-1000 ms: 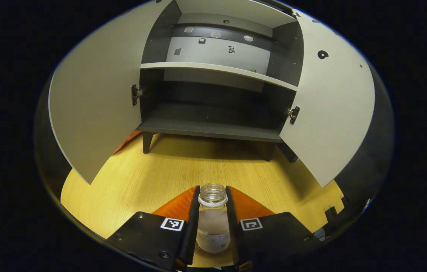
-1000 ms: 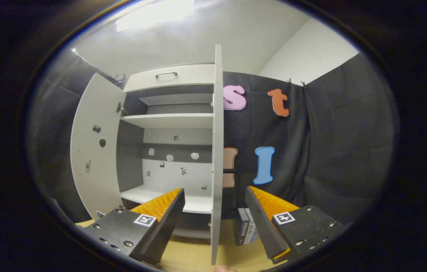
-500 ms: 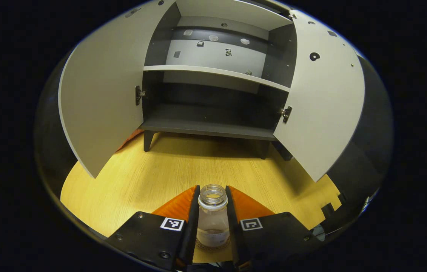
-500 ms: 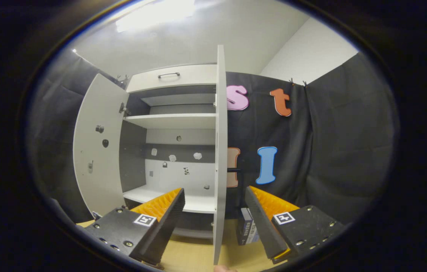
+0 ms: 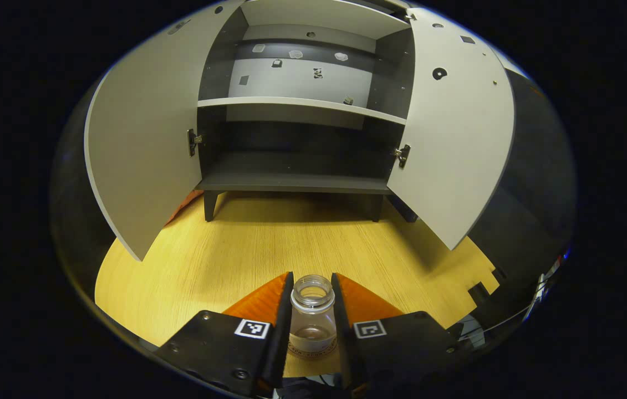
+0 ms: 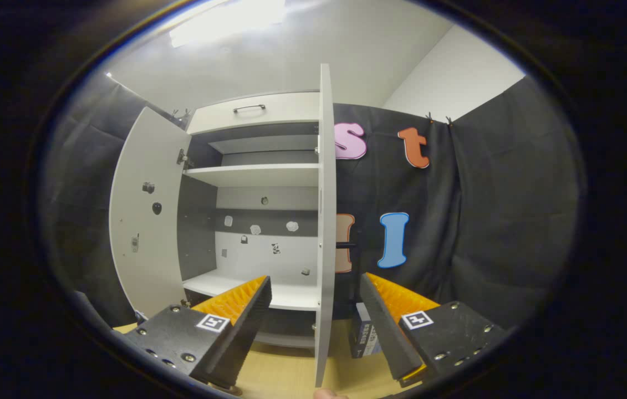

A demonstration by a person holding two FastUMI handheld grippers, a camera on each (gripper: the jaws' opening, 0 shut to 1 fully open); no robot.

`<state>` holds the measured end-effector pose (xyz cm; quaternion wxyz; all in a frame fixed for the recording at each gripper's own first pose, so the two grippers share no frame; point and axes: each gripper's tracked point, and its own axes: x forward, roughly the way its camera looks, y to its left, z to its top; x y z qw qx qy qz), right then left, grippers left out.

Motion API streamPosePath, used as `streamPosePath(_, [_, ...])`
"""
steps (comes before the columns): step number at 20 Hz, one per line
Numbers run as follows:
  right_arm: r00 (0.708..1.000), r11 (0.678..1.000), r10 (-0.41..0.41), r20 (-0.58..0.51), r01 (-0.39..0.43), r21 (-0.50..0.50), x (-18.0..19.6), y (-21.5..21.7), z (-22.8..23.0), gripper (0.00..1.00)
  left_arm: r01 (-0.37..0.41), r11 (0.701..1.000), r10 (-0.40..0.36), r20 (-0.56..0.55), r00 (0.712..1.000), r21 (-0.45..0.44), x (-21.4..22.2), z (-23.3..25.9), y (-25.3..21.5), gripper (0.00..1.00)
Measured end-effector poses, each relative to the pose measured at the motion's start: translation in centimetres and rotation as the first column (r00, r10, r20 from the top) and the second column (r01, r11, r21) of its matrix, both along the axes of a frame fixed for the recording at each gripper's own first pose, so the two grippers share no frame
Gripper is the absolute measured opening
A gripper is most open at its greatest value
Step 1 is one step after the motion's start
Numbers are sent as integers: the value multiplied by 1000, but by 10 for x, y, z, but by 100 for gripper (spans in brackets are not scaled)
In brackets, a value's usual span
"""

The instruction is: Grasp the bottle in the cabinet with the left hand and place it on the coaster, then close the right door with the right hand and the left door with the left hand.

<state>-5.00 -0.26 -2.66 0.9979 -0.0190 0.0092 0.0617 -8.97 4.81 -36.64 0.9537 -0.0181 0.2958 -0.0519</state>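
In the left gripper view, the cabinet (image 5: pixel 296 138) stood on short legs at the far side of the wooden table (image 5: pixel 224 260), with both doors swung wide. The left door (image 5: pixel 144 144) and the right door (image 5: pixel 454 138) flared outward toward the camera, and their lower corners hung over the tabletop. Between the two door edges lay an open stretch of bare wood running from the cabinet's base to the left gripper (image 5: pixel 312 310). The lower shelf (image 5: pixel 291 180) and the upper shelf (image 5: pixel 296 104) carried nothing.

The left gripper's two fingers were pressed against the sides of the bottle (image 5: pixel 312 316), which stood upright between them. The bottle was clear, uncapped, with a threaded neck and a pale band near its base. Its base was at or just above the round coaster (image 5: pixel 313 350) on the table near the front edge; contact could not be confirmed.

In the right gripper view, the right gripper (image 6: pixel 313 316) was spread wide and gripped nothing. The right door (image 6: pixel 325 221) appeared edge-on, its thin edge rising between the two fingers without touching either. A small box (image 6: pixel 363 335) stood on the table just beyond that edge. The left door (image 6: pixel 144 221) stood open on the far side.
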Motion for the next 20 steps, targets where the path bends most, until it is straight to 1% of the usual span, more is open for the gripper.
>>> streamPosePath(2, [1000, 1000, -1, 0, 1, 2, 0, -1, -1, 97, 10, 1000, -10, -16, 1000, -4, -5, -4, -3, 44])
streamPosePath(3, [1000, 1000, 0, -3, 0, 5, 1, 0, -2, 97, 8, 1000, -9, -46, 999, -3, -10, -10, -3, 46])
streamPosePath(4, [1000, 1000, 3, -5, -3, 8, 1, 0, -3, 97, 7, 1000, -7, -54, 999, 0, -11, -11, -2, 51])
streamPosePath(5, [1000, 1000, 3, -8, -3, 8, 1, 0, -4, 97, 9, 1000, -8, -56, 998, 6, -11, -11, -3, 76])
streamPosePath(7, [1000, 1000, 1, -11, -1, 6, 1, -1, -6, 97, 16, 1000, -15, -53, 998, 18, -11, -9, -4, 77])
streamPosePath(9, [1000, 1000, -2, -15, 2, 7, 2, -3, -7, 97, 19, 1000, -18, -55, 998, 22, -11, -9, -5, 73])
streamPosePath(10, [1000, 1000, -2, -18, 2, 10, 3, -4, -7, 97, 21, 1000, -20, -55, 998, 20, -11, -8, -6, 73])
streamPosePath(13, [1000, 1000, -4, -20, 4, 13, 4, -6, -9, 97, 41, 999, -41, -38, 998, -18, -9, -1, -15, 73])
streamPosePath(15, [1000, 1000, -5, -18, 5, 14, 5, -6, -9, 97, 39, 999, -39, -31, 999, -20, -7, 6, -15, 73])
streamPosePath(20, [1000, 1000, 3, -23, -2, 18, 8, -4, -12, 97, 42, 998, -40, 38, 998, -56, 6, 41, -19, 73])
